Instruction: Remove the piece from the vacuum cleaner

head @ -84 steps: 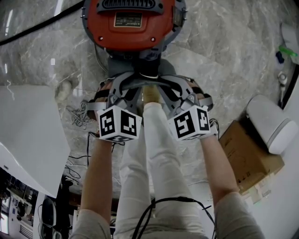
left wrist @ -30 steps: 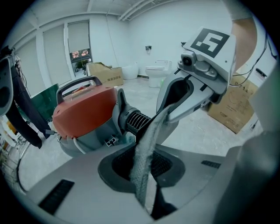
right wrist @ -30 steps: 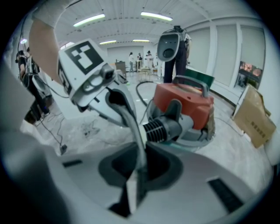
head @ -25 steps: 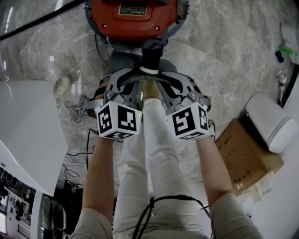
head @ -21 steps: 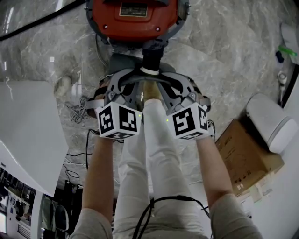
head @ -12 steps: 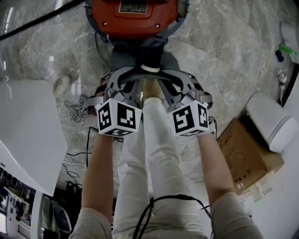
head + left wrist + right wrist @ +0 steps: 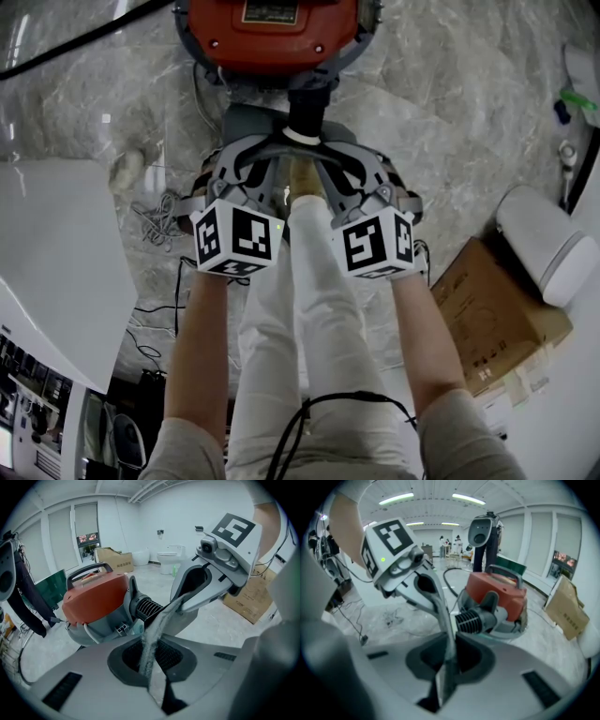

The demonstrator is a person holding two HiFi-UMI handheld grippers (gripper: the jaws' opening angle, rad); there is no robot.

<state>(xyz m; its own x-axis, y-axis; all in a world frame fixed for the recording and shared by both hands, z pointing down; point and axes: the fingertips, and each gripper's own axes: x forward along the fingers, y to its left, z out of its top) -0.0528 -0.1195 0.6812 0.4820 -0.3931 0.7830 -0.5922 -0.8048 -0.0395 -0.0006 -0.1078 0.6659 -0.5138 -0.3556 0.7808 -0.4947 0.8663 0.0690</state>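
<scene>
An orange-topped vacuum cleaner stands on the marble floor at the top of the head view. A black ribbed hose piece sticks out of its near side and ends in a pale ring. My left gripper and right gripper meet tip to tip at that near end, one from each side. In the left gripper view the ribbed piece lies just past my jaw tips. These jaws are closing, nearly together on the piece's edge. The right gripper is likewise pinched narrow beside the ribbed piece.
The person's legs in white trousers stand right under the grippers. A cardboard box and a white rounded fixture sit at the right. At the left are a white panel and loose cables.
Since the earliest frame, the vacuum body sits higher in the picture and more of the black piece shows between it and the gripper tips. Over the last second the grippers barely shifted.
</scene>
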